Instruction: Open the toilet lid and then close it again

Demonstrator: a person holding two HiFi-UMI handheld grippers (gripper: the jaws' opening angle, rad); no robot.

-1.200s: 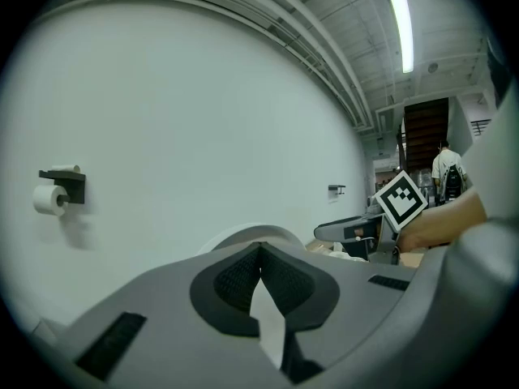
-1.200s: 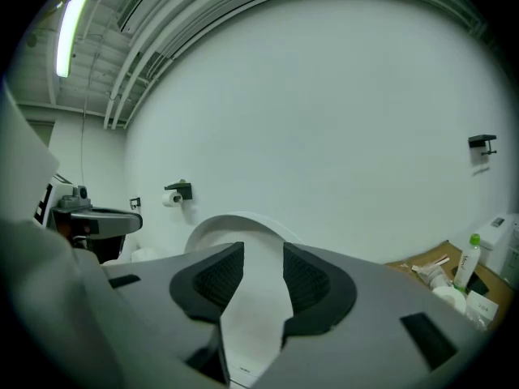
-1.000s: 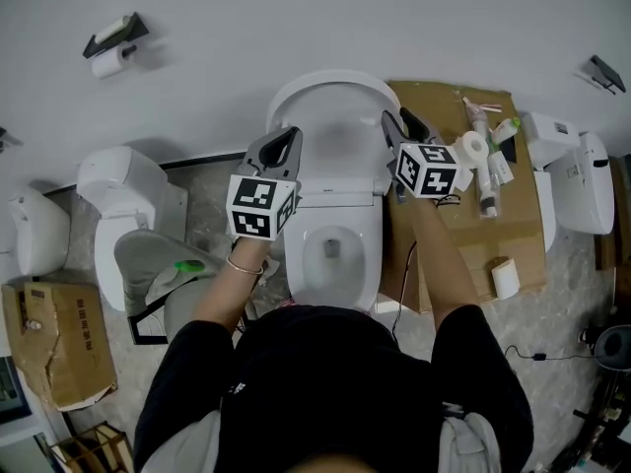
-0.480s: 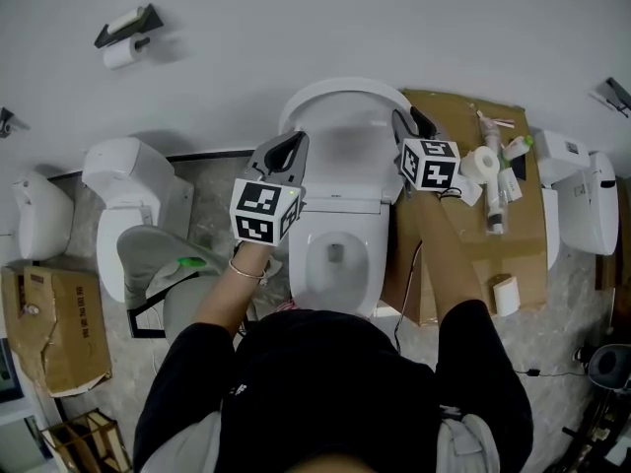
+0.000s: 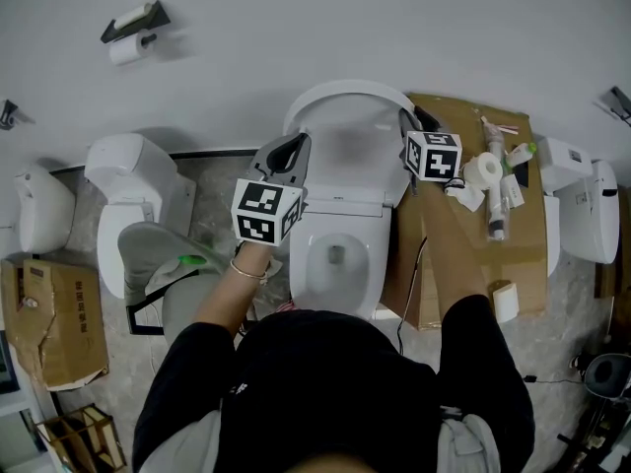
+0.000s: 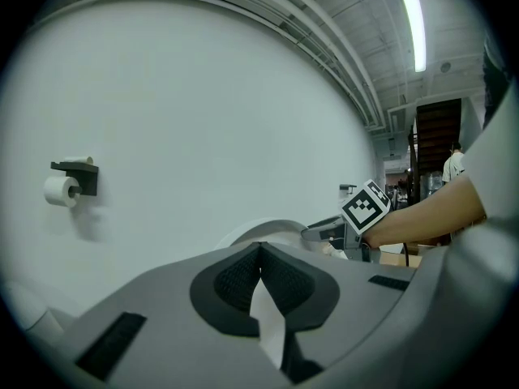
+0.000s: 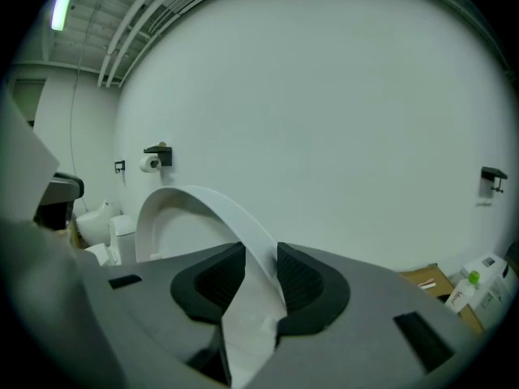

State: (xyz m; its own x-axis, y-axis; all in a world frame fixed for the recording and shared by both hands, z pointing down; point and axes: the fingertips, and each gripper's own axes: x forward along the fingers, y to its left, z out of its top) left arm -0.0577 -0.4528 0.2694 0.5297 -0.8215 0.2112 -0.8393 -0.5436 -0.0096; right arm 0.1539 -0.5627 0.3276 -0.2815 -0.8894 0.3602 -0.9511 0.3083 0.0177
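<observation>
Well, my right gripper (image 7: pixel 261 259) pinches the rim of the toilet lid (image 7: pixel 190 201). The lid is lifted up toward the wall (image 7: pixel 340 96). My left gripper (image 6: pixel 259 251) has its jaws closed with nothing in them. It hangs near the lid's other edge. Below both grippers is the open bowl (image 5: pixel 335 254). Just right of my right gripper sits a cardboard box (image 5: pixel 513 244) with bottles (image 5: pixel 498 203) and a white roll (image 5: pixel 483 168) on it. A toilet roll holder (image 6: pixel 69 183) hangs on the wall, far left of my left gripper.
</observation>
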